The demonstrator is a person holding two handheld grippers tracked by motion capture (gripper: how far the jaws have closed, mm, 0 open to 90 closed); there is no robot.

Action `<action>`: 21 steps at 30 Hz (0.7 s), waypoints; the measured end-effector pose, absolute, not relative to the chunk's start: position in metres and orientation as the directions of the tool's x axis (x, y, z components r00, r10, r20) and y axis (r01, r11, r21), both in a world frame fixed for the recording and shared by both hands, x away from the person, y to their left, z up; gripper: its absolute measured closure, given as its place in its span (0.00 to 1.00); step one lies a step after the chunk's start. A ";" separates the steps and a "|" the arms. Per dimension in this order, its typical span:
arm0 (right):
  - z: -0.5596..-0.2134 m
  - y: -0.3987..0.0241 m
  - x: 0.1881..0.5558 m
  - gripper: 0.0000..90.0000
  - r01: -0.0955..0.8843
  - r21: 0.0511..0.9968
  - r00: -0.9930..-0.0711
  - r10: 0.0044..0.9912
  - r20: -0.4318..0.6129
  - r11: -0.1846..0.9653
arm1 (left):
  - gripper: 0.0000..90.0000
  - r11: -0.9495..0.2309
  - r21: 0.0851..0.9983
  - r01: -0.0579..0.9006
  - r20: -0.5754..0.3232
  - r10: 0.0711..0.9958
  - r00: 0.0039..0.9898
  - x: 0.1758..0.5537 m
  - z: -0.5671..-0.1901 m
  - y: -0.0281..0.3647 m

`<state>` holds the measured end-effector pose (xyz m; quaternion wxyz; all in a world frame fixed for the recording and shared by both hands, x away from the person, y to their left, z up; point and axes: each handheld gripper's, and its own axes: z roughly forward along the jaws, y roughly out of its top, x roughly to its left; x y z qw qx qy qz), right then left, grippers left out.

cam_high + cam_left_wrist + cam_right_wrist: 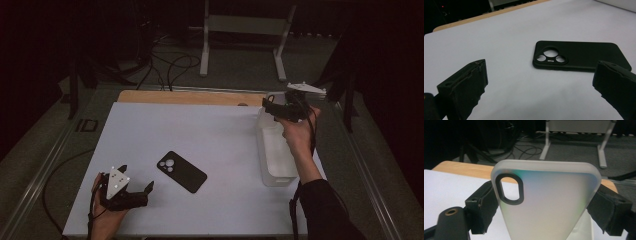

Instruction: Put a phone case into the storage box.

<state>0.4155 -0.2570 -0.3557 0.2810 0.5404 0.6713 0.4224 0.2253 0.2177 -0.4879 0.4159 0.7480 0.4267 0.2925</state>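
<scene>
A: Starting at the left of the high view: the left gripper (134, 192) rests low on the white table (200, 130) near the front edge; its jaws stand apart with nothing between them; the left gripper view shows bare table in the gap.

B: And just beyond those jaws?

A: A black phone case (181, 171) lies flat on the table, camera cut-outs up, near the left gripper but not touching it; in its own view the case (579, 56) sits past the right jaw, clear of both.

B: Then further right?

A: A clear plastic bin (274, 150) stands along the right side of the table; above its far end the right gripper (272, 107) is held up in the person's right hand (298, 131); its jaws are clamped on a frosted translucent phone case (546, 202) across its width, the dark-ringed camera opening uppermost.

B: So which step is this?

A: I judge it a carry; the frosted case looks lifted out of the bin and on its way over the table, while the black one already lies set down.

B: What does the next move call for?

A: Probably bringing the case leftward over open table, lowering it flat beside the black one without overlapping it, and only then letting the jaws part.
</scene>
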 end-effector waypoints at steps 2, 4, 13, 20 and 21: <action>-0.356 -0.258 0.417 0.18 0.490 0.870 -0.253 0.964 0.076 0.059 | 0.00 -0.290 0.872 0.395 0.082 0.882 0.464 0.225 -0.488 0.218; -0.360 -0.262 0.424 0.18 0.500 0.865 -0.227 0.971 0.076 0.049 | 0.00 -0.289 0.872 0.395 0.082 0.882 0.465 0.225 -0.488 0.218; -0.364 -0.269 0.436 0.18 0.500 0.865 -0.181 0.981 0.069 0.032 | 0.00 -0.290 0.872 0.394 0.082 0.881 0.466 0.225 -0.488 0.217; -0.373 -0.273 0.445 0.18 0.520 0.854 -0.146 0.987 0.073 0.014 | 0.00 -0.290 0.871 0.397 0.080 0.880 0.468 0.226 -0.489 0.218; -0.373 -0.273 0.445 0.18 0.520 0.854 -0.146 0.987 0.073 0.014 | 0.00 -0.290 0.871 0.397 0.080 0.880 0.468 0.226 -0.489 0.218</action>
